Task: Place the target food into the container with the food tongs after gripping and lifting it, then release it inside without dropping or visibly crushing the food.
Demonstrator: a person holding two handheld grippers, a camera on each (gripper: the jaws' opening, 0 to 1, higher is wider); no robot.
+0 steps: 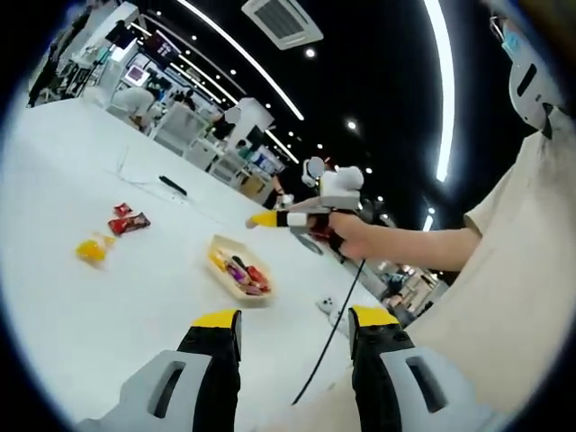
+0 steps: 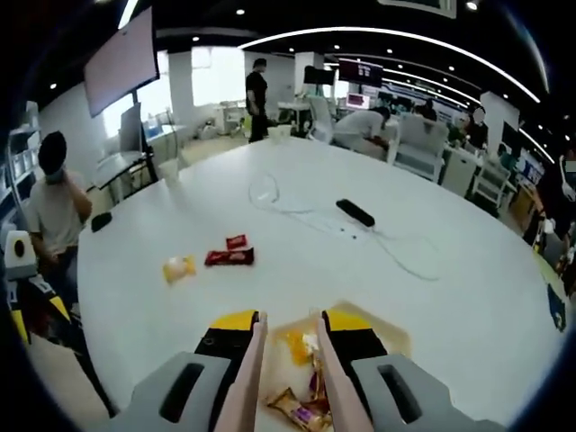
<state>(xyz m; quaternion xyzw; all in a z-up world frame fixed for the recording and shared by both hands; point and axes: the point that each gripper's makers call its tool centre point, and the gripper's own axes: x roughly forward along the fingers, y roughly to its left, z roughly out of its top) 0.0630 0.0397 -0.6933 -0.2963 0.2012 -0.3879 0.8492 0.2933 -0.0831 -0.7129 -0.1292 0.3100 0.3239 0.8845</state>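
A beige container (image 2: 389, 339) lies on the white table just under my right gripper (image 2: 291, 321), with wrapped snacks in it, among them a yellow piece (image 2: 298, 347). That gripper is shut on the food tongs (image 2: 253, 371). The two pale arms of the tongs run along the inner faces of the jaws and stand apart over the snacks. Farther off lie a yellow packet (image 2: 178, 267) and a red packet (image 2: 229, 256). In the left gripper view, my left gripper (image 1: 294, 317) is open and holds nothing. Beyond it a hand carries the right gripper (image 1: 267, 219) above the container (image 1: 241, 267).
A black bar-shaped object (image 2: 355, 212) and a white cable (image 2: 297, 216) lie farther across the table. A black cord (image 1: 328, 342) hangs from the right gripper. A person sits at the table's left edge (image 2: 54, 207), and others stand behind. The person's torso (image 1: 522, 297) is at the right.
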